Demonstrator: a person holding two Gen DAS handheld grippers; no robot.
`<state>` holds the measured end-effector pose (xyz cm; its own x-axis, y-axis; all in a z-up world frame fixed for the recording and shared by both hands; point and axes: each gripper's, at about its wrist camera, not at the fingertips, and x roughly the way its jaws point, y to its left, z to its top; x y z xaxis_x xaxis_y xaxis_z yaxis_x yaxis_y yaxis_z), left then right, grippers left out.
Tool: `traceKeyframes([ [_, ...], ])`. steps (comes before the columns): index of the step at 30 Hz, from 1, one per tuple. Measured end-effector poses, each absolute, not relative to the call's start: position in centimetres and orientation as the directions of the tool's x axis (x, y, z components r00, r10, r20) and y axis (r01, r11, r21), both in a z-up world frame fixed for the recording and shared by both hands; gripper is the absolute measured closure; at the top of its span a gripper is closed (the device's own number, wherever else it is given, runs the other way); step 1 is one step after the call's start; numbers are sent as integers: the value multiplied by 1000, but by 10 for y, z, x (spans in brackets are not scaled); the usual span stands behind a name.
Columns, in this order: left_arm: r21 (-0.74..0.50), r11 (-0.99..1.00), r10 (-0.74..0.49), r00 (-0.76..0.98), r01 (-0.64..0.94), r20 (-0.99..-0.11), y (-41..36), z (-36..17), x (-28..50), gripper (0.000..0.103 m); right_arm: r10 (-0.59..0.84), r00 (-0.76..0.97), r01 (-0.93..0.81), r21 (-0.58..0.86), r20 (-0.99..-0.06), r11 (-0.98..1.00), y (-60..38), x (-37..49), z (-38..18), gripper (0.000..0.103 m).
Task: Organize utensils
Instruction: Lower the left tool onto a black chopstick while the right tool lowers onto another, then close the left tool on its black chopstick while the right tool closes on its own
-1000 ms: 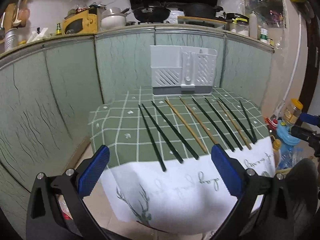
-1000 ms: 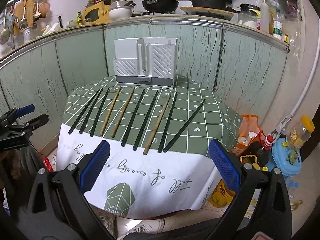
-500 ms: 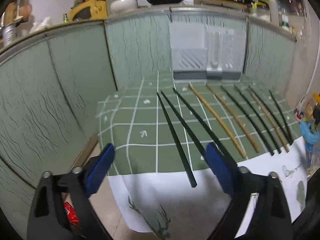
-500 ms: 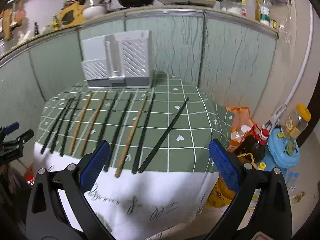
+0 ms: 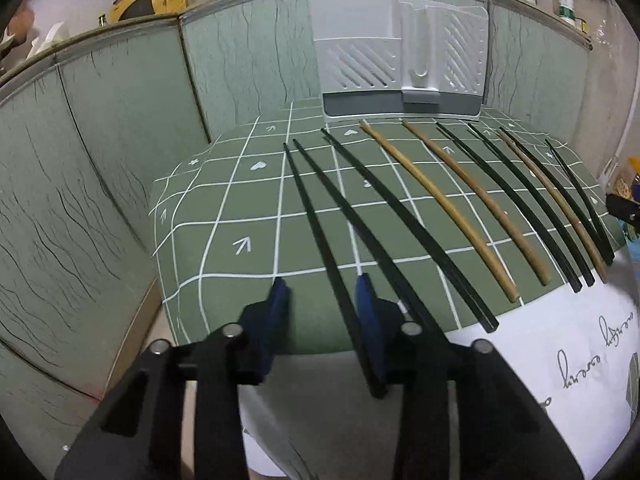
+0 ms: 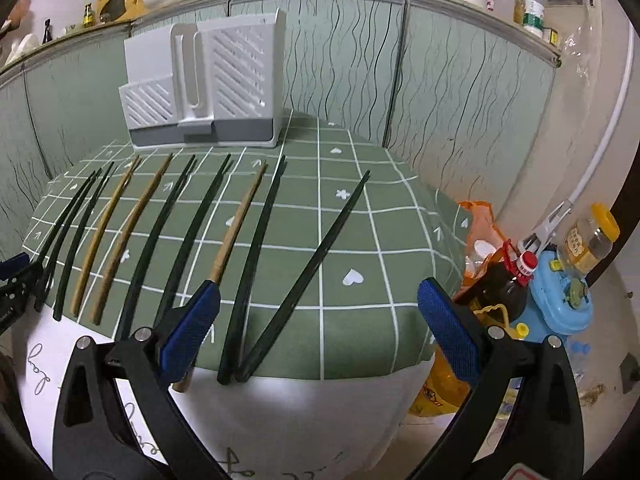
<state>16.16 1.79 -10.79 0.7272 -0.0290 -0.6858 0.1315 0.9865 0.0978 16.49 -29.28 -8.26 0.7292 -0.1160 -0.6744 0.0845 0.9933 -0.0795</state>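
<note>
Left tongs [image 5: 322,294] have dropped and are closing around the outermost black chopstick [image 5: 316,236], starting pickup; right tongs [image 6: 318,312] stay spread.

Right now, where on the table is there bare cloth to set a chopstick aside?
Bare cloth lies left of the leftmost black chopstick, out to the table edge, and right of the slanted chopstick. Between them the row is crowded up to the white holder.
</note>
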Motion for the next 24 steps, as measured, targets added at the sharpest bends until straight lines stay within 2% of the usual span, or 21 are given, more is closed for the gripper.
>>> traceKeyframes([
  [2, 103, 985, -30, 735, 135, -678, 15, -109, 160, 79, -135, 719, 87, -103, -681, 991, -292, 171, -89, 15],
  [4, 110, 985, -26, 738, 134, -674, 13, -109, 161, 83, -153, 704, 97, -119, -694, 988, -293, 178, -96, 26],
  [5, 104, 986, -29, 739, 133, -673, 14, -109, 161, 84, -156, 697, 101, -120, -699, 988, -294, 180, -99, 28],
  [7, 94, 987, -33, 739, 129, -673, 15, -108, 162, 85, -147, 679, 97, -111, -719, 989, -296, 185, -106, 41],
  [9, 86, 988, -35, 742, 125, -670, 16, -109, 163, 86, -138, 688, 87, -107, -712, 990, -295, 183, -108, 46],
  [16, 80, 989, -41, 754, 124, -656, 17, -110, 163, 87, -100, 696, 81, -60, -711, 995, -296, 173, -110, 78],
  [18, 61, 990, -57, 752, 128, -656, 19, -110, 163, 87, -96, 698, 85, -52, -709, 995, -299, 171, -109, 85],
  [21, 44, 992, -63, 753, 122, -655, 20, -109, 164, 88, -79, 701, 87, -24, -708, 996, -302, 170, -109, 90],
  [24, 33, 993, -65, 754, 115, -654, 21, -108, 164, 94, -82, 704, 91, -25, -706, 996, -303, 170, -108, 96],
])
